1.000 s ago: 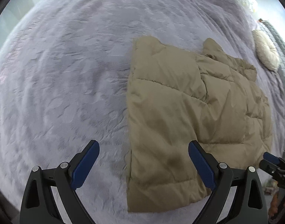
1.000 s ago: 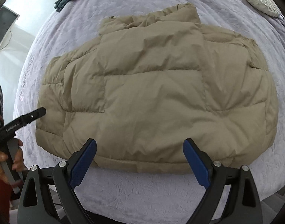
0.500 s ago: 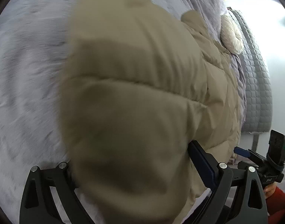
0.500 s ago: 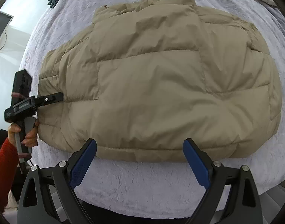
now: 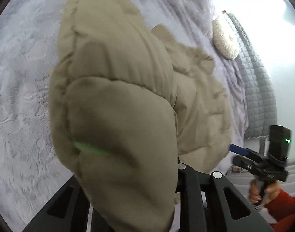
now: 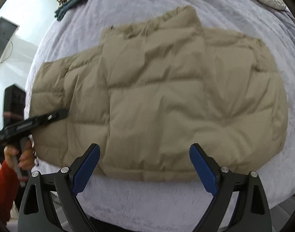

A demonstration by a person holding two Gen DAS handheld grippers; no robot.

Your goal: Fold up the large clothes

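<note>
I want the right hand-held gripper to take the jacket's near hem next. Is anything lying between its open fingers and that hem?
Nothing visible does. The right hand-held gripper hangs open over the beige puffer jacket, with only bare purple bedspread beneath. The left hand-held gripper grips the jacket's far-left edge.

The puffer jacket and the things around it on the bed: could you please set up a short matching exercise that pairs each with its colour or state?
Things:
1. puffer jacket
2. left tool
3. right tool
4. round cushion

Colour or state:
A. open above the jacket's near hem, nothing between its blue pads
B. cream, lying by the grey quilted headboard
C. tan, spread across the lilac bedspread
D. its jaws have just been closing; now shut on the jacket's end

Pairs: 1-C, 2-D, 3-A, 4-B
</note>
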